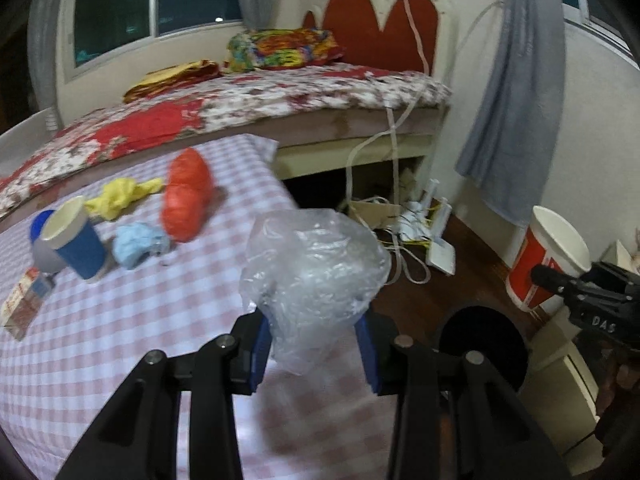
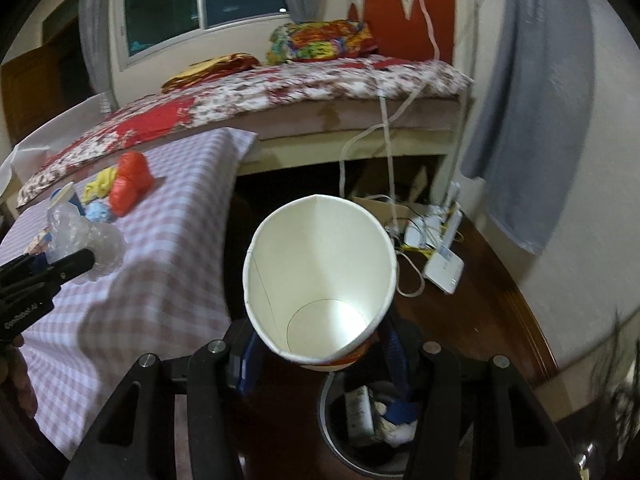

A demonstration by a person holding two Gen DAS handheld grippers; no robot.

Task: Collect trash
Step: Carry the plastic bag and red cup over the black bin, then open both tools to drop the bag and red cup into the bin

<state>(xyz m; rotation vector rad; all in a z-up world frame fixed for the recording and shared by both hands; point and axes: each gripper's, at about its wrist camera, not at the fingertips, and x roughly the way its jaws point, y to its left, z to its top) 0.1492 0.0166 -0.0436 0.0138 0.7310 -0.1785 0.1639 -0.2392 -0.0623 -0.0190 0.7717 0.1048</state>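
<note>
- The left gripper (image 1: 316, 354) held a crumpled clear bag (image 1: 316, 264), its blue pads (image 1: 262, 350) pressed into the bag's lower sides; the bag bulged up toward 12 o'clock of the pads, over the table's edge.
- The right gripper (image 2: 320, 364) clamped a large paper cup (image 2: 320, 276) near its red base — the white mouth tipped toward the camera, the inside bare.
- In the left wrist view that cup (image 1: 548, 256) showed at 3 o'clock, red and white, with the right gripper's black finger across it.
- A dark bin (image 2: 372, 412) stood on the floor at 6 o'clock of the cup, right under the right gripper, with scraps inside.
- On the checked table (image 1: 140, 320) more trash lay at 10 o'clock of the bag: an orange bag (image 1: 186, 200), a yellow wad (image 1: 120, 196), a pale blue wad (image 1: 138, 244) and a blue cup (image 1: 76, 240) lying tilted.
- A small carton (image 1: 24, 300) lay at 9 o'clock near the table's left side.
- A bed (image 1: 240, 100) with a floral cover ran behind the table — cables (image 1: 404, 232) lay on the floor at 2 o'clock.
</note>
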